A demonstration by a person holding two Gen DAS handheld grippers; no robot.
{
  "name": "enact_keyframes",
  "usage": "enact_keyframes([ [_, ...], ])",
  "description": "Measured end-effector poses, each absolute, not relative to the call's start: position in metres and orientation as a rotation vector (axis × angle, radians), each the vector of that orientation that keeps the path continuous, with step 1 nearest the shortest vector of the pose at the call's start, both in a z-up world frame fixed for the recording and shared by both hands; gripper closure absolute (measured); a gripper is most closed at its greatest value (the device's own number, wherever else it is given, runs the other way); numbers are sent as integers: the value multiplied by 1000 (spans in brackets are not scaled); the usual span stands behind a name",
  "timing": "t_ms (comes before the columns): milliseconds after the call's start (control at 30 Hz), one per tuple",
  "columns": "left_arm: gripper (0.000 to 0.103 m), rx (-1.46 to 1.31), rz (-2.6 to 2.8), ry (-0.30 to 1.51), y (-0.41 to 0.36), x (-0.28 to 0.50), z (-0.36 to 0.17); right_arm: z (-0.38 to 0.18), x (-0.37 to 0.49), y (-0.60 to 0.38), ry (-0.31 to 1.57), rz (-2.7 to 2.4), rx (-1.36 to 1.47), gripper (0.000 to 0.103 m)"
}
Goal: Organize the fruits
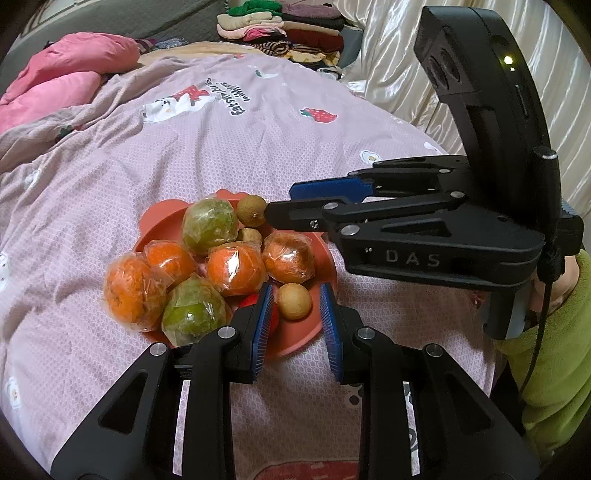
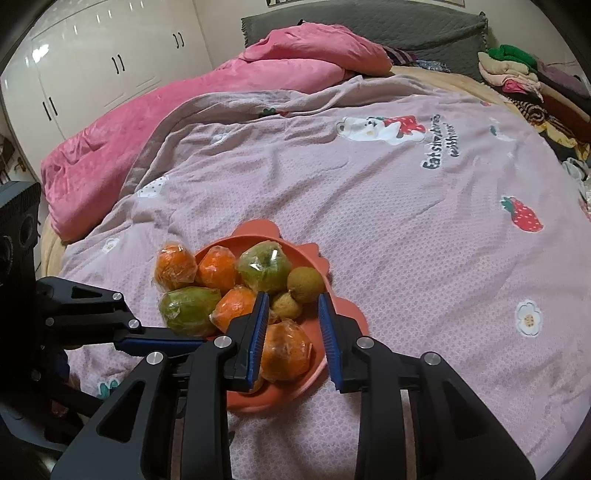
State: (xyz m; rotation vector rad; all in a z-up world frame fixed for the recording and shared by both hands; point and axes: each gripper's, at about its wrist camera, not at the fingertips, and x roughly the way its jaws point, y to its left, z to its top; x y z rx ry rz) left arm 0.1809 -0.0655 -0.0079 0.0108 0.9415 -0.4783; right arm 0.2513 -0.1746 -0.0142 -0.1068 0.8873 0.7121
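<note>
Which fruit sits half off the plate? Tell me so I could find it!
On the lilac bedspread sits an orange-red plate piled with wrapped fruit. The orange at its left edge hangs over the rim, the only fruit not fully on the plate.

**Bedroom, bed fills most of the view**

Bed (image 2: 369,206) covered by a pale lilac bedspread (image 2: 388,229) printed with strawberries, flowers and a cartoon bear with lettering. Crumpled pink quilt (image 2: 207,99) bunched along the far side, next to a grey headboard (image 2: 369,22) with a padded cover. Stack of folded clothes (image 1: 291,33) sits at the head end, mixed colours, green piece on top. White glossy wardrobe (image 2: 110,62) with dark bar handles lines the wall beyond the quilt; doors reflect ceiling light. Shiny cream curtain (image 1: 391,51) hangs on the opposite side, creased and catching light. Lighting is even indoor light, no hard shadows.
</note>
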Motion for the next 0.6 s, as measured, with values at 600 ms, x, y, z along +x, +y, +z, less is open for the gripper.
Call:
enact_keyframes([
  [600,75,3,-464,916,-62,178,2,6,243,-194,844,666,-75,43],
])
